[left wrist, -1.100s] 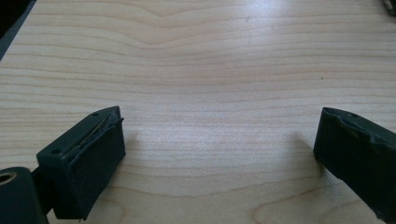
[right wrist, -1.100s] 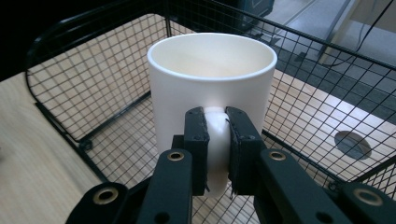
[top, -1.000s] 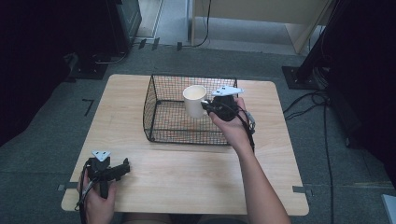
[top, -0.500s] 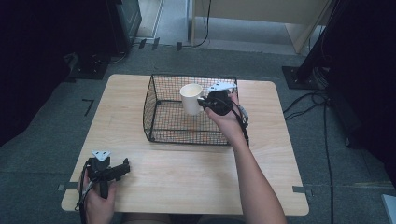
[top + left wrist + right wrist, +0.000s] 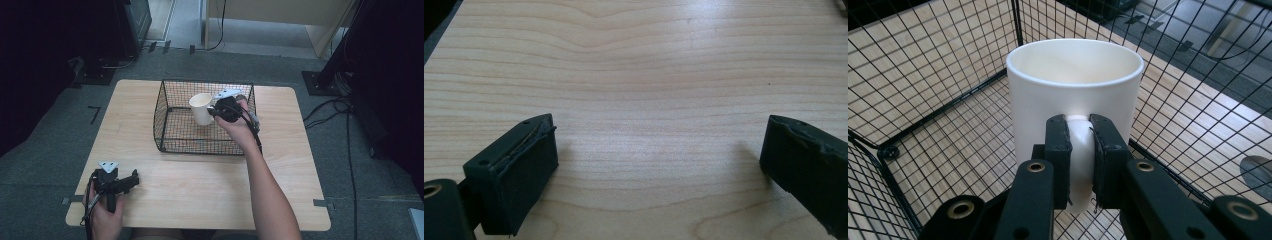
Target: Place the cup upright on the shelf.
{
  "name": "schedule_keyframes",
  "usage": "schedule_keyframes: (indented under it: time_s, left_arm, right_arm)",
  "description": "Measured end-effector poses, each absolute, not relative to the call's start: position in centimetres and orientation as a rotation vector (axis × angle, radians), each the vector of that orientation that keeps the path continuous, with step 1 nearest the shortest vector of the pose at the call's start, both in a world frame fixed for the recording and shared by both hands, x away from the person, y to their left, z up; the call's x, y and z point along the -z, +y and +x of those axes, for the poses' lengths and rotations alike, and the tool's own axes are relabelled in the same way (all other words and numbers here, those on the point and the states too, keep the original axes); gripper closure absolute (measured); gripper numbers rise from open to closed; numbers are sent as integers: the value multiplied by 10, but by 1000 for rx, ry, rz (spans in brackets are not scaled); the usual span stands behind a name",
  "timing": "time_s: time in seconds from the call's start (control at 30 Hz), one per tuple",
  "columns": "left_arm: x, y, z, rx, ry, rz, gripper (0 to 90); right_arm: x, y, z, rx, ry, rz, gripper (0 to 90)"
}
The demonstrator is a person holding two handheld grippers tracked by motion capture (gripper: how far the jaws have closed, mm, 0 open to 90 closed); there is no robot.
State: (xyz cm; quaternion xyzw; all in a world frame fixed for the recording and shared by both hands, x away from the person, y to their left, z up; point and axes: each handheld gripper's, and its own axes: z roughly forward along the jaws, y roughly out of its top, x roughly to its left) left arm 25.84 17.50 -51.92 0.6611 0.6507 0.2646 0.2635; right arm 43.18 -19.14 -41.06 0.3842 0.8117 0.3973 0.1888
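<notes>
A white mug hangs upright over the inside of a black wire basket at the far middle of the wooden table. My right gripper is shut on the mug's handle, both pads pressing its sides. The mug is above the basket floor; whether it touches I cannot tell. My left gripper rests at the table's near left corner, jaws wide apart with bare wood between them.
The basket's wire walls surround the mug closely on all sides. Beyond the table lie grey floor, cables at the right and dark equipment stands at the back left.
The right gripper has carried the mug leftward and lower, deeper inside the basket. The left gripper has stayed where it was.
</notes>
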Motion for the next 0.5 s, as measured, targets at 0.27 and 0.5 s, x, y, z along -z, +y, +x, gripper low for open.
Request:
schedule_keyframes:
  time_s: [0.27, 0.5]
  left_arm:
    - [519, 175, 258, -715, 1759, 1789, 22]
    - [519, 175, 258, -715, 1759, 1788, 22]
  right_arm:
    - [422, -190, 438, -1065, 2319, 1062, 804]
    - [428, -193, 441, -1044, 2315, 1057, 803]
